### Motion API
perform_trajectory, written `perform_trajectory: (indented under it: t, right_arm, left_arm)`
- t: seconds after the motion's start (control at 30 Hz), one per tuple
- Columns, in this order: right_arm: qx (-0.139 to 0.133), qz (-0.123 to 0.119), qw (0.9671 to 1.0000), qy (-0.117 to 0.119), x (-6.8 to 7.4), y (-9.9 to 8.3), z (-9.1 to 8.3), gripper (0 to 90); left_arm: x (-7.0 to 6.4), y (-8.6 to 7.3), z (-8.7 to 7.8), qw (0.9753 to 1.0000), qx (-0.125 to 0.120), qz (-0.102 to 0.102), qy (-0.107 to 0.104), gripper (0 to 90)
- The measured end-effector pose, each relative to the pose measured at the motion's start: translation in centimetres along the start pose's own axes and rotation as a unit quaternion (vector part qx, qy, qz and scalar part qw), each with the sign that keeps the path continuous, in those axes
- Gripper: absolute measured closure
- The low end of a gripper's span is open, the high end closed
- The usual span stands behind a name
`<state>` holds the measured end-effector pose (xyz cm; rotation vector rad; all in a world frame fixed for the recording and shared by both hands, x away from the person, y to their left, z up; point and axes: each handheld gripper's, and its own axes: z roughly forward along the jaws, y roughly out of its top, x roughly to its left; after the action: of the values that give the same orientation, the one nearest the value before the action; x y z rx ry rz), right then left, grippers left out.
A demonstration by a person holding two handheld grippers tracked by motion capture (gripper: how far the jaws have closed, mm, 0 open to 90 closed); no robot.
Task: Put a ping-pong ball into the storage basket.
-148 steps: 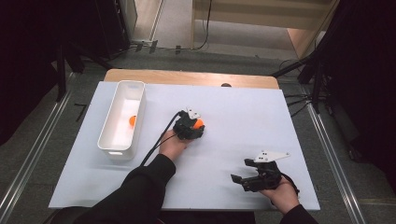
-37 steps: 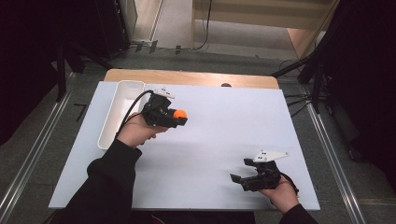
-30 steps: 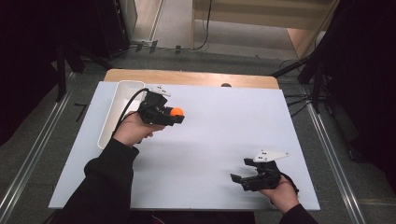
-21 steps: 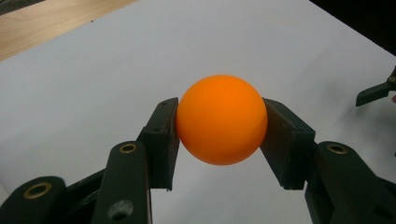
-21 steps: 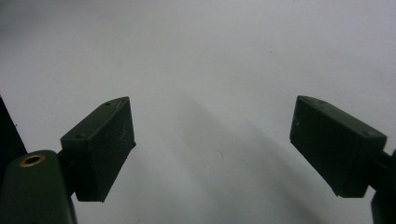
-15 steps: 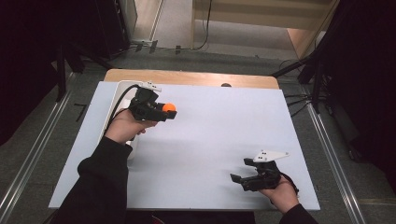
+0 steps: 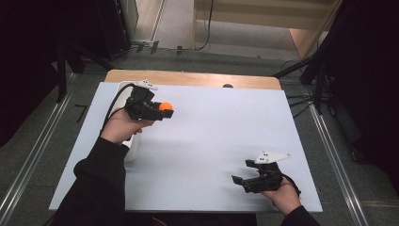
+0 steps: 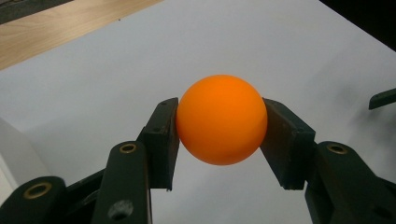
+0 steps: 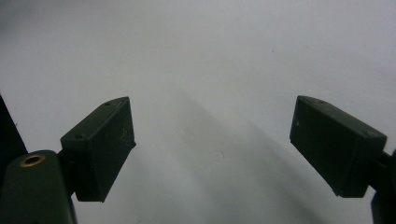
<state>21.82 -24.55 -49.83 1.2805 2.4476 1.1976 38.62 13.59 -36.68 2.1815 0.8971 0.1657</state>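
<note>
An orange ball (image 7: 164, 106) (image 8: 221, 119) is clamped between the two black jaws of my left gripper (image 7: 162, 109) (image 8: 219, 135), which is held above the table's back left, close to the white tray (image 7: 133, 141). Most of the tray is hidden behind my left hand and sleeve. My right gripper (image 7: 241, 180) (image 9: 212, 149) rests low at the front right of the white table (image 7: 221, 127), jaws wide apart with nothing between them.
A strip of wooden tabletop (image 7: 197, 79) shows along the far edge of the white sheet. Black stands and cables (image 7: 315, 70) sit on the floor beyond the back right corner. Metal rails (image 7: 28, 160) run along the floor at the left.
My left gripper picked the orange ball up from mid-table and has carried it left and back toward the tray. The right gripper has stayed where it was, open.
</note>
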Motion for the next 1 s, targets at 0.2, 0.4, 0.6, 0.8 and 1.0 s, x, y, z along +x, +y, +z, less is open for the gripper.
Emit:
perform_trajectory:
  t: [0.2,0.4,0.6,0.8,1.0]
  right_arm:
    - [0.0,0.003,1.0,0.001,0.0,0.0,0.0,12.4]
    - [0.0,0.002,1.0,0.001,0.0,0.0,0.0,12.4]
    - [0.0,0.002,1.0,0.001,0.0,0.0,0.0,12.4]
    - [0.001,0.002,1.0,0.0,0.0,0.0,0.1,12.4]
    - [0.0,0.002,1.0,0.0,0.0,0.0,0.1,12.4]
  left_arm:
    - [0.5,-0.1,-0.3,0.9999,-0.004,-0.008,0.007,50.3]
    - [1.0,-0.1,-0.9,0.9996,-0.006,-0.011,0.024,50.3]
    - [1.7,-0.3,-1.4,0.9993,-0.012,-0.02,0.03,50.3]
    - [2.3,-0.4,-1.8,0.9986,-0.017,-0.029,0.04,50.3]
    - [3.0,-0.5,-2.2,0.9969,-0.026,-0.042,0.061,50.3]
